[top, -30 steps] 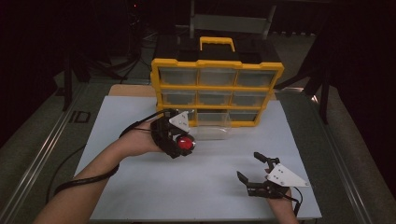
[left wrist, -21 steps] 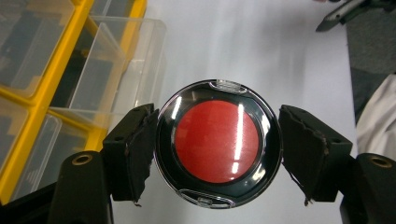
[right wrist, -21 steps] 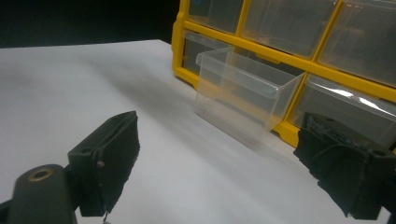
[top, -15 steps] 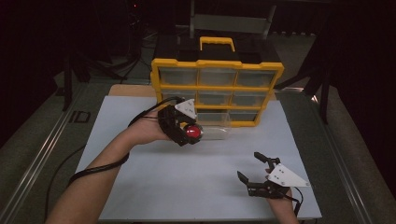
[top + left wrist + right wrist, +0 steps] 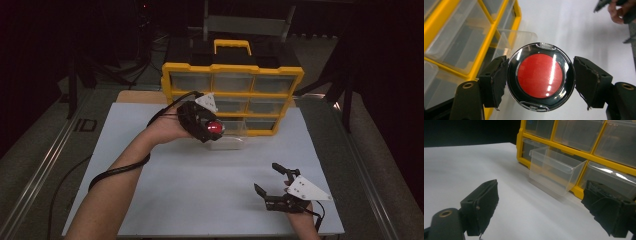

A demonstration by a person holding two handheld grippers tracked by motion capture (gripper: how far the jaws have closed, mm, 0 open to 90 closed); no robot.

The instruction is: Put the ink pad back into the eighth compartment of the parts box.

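Your white table sits in a dark room; grey floor flanks it on both sides (a metal frame stands beyond it).

In your left gripper view the yellow organizer is cut off by the left and top edges, your left gripper covers part of the pulled-out clear drawer from above, and the drawers' contents are too dim to tell.
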